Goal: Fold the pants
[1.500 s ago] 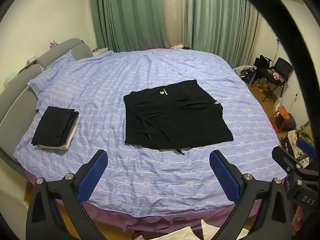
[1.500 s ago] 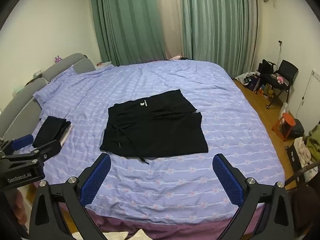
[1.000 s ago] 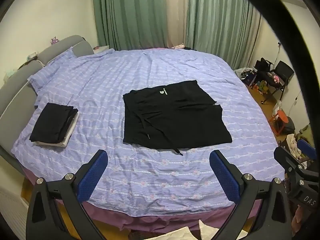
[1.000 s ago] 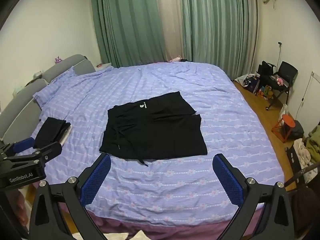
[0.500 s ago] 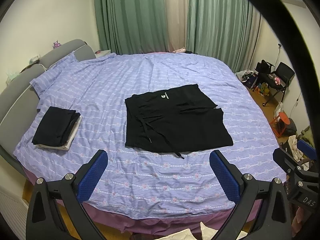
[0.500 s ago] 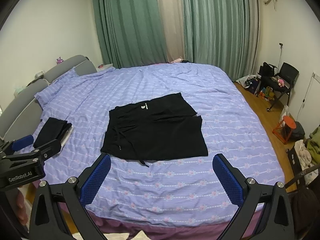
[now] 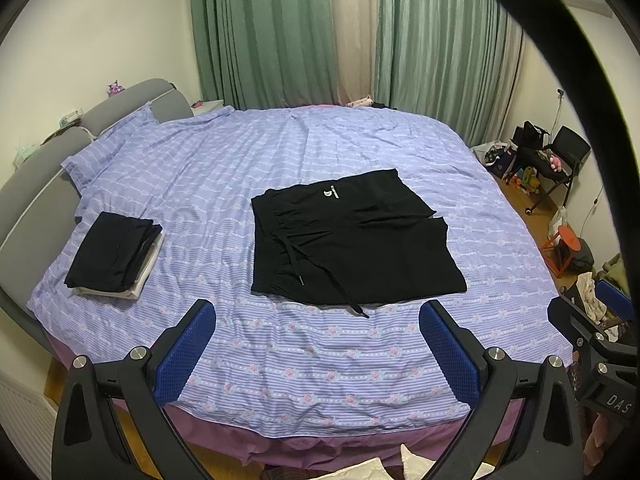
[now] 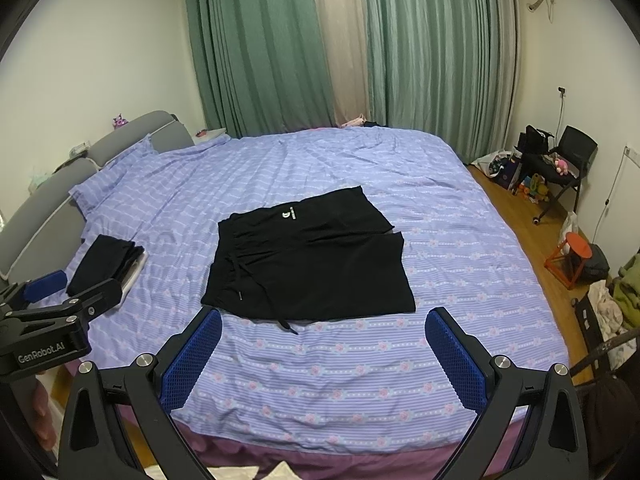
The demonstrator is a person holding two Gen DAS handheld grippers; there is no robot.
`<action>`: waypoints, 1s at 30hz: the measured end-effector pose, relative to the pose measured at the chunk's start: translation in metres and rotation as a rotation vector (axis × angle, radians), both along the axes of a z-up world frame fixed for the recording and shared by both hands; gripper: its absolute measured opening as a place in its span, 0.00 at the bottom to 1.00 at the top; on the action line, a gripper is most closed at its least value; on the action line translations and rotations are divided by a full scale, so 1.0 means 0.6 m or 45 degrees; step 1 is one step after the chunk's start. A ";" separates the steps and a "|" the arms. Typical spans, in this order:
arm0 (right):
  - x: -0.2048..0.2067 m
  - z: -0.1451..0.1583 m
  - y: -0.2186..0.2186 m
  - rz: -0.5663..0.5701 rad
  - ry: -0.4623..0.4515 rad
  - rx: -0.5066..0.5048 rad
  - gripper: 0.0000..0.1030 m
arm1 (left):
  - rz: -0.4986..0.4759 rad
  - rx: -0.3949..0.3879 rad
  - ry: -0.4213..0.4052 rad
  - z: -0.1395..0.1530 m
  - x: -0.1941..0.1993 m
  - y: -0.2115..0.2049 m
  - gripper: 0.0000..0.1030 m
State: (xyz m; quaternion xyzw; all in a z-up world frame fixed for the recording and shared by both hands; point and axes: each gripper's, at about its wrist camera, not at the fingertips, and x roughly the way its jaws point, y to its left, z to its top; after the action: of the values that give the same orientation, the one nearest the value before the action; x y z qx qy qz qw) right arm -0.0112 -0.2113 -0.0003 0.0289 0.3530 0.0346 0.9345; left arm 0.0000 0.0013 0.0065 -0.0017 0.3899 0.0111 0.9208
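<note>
2 grippers hang over the near edge of the bed, both with blue-padded fingers spread wide and grasping nothing. the left gripper (image 7: 316, 344) sits low in its own view; the right gripper (image 8: 324, 350) does the same in its view. in the right wrist view the left tool's black body shows at the lower left edge with "genrobot.ai" printed in white; in the left wrist view the right tool's body at the lower right edge reads "das", the rest cut off.

beyond the fingers lies the striped purple bedsheet (image 7: 280, 364), patterned with small pink flowers. the black pants (image 7: 352, 240) lie flat mid-bed, well apart from both grippers, waistband to the left, with a drawstring (image 7: 320, 276) trailing over the near edge onto the sheet. a small white logo (image 8: 287, 213) near the far edge is too small to read.

to the left, near the grey headboard (image 7: 36, 184), rests a stack of folded clothes (image 7: 116, 254), black on top, pale beneath.

farther off, on the wooden floor to the right, stand an orange stool (image 8: 572, 256) and a black chair (image 8: 568, 160) with clutter. green curtains (image 8: 264, 48) cover the far wall.
</note>
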 end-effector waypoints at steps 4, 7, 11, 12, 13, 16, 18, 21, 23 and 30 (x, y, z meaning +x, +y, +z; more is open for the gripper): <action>0.000 0.000 0.000 0.000 0.000 0.000 0.99 | -0.001 0.001 -0.001 -0.001 -0.002 0.000 1.00; -0.001 -0.001 0.001 -0.001 -0.001 0.000 0.99 | -0.002 0.001 -0.001 -0.001 -0.002 0.001 1.00; -0.001 -0.001 0.001 -0.001 -0.002 -0.001 0.99 | 0.001 0.000 -0.001 0.000 0.000 0.002 1.00; -0.001 -0.001 0.001 -0.002 -0.002 -0.002 0.99 | 0.002 0.001 -0.001 -0.001 -0.001 0.002 1.00; -0.001 -0.001 0.002 -0.002 -0.001 -0.001 0.99 | 0.002 0.001 -0.001 0.000 -0.001 0.002 1.00; -0.002 -0.001 0.002 -0.001 -0.003 -0.002 0.99 | 0.003 0.001 -0.002 0.000 -0.001 0.003 1.00; -0.002 -0.002 0.002 -0.001 -0.002 -0.003 0.99 | 0.003 0.000 -0.002 -0.001 -0.001 0.003 1.00; -0.002 -0.002 0.002 -0.001 -0.002 -0.003 0.99 | 0.002 0.000 -0.002 -0.001 -0.002 0.003 1.00; -0.002 -0.002 0.002 -0.001 -0.002 -0.002 0.99 | 0.002 0.000 -0.002 -0.002 -0.002 0.003 1.00; 0.000 -0.004 0.002 0.000 0.005 0.000 0.99 | 0.002 0.000 -0.002 -0.002 -0.003 0.005 1.00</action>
State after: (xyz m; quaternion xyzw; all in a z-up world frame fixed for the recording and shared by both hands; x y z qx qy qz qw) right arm -0.0112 -0.2101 -0.0027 0.0289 0.3547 0.0346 0.9339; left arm -0.0016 0.0045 0.0050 -0.0020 0.3893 0.0120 0.9210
